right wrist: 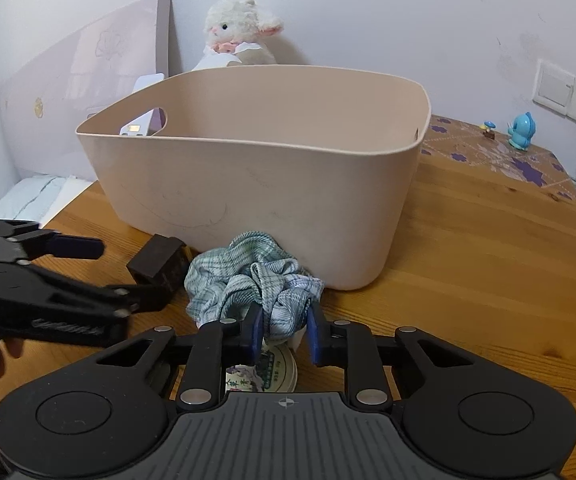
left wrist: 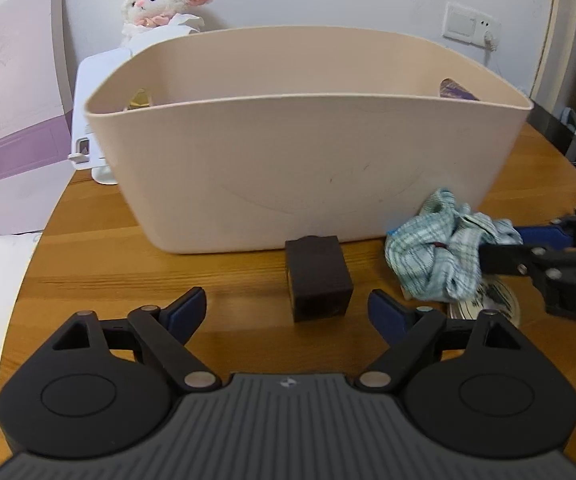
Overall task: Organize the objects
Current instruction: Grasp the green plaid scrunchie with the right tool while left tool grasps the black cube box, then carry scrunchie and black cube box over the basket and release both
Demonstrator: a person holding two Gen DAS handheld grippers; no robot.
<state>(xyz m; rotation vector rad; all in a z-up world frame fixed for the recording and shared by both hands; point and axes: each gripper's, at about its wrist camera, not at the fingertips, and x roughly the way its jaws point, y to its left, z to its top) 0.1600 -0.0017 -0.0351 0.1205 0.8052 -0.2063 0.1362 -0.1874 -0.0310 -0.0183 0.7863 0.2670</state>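
A large beige tub (left wrist: 307, 160) stands on the round wooden table (left wrist: 128, 264); it also shows in the right wrist view (right wrist: 248, 200). A dark brown box (left wrist: 317, 284) sits in front of it, just ahead of my open left gripper (left wrist: 288, 308). The box also shows in the right wrist view (right wrist: 158, 268), between the left gripper's fingers (right wrist: 76, 246). My right gripper (right wrist: 286, 330) is closed on a crumpled blue-green checked cloth (right wrist: 252, 284), seen from the left wrist too (left wrist: 439, 256). A round tin (right wrist: 276, 368) lies under the cloth.
A plush lamb (left wrist: 160, 0) sits behind the tub by the wall. A white device (left wrist: 92, 120) stands left of the tub. A purple-patterned mat (right wrist: 499, 152) with small figurines (right wrist: 521, 130) lies at the back right. A wall socket (right wrist: 567, 94) has a cable.
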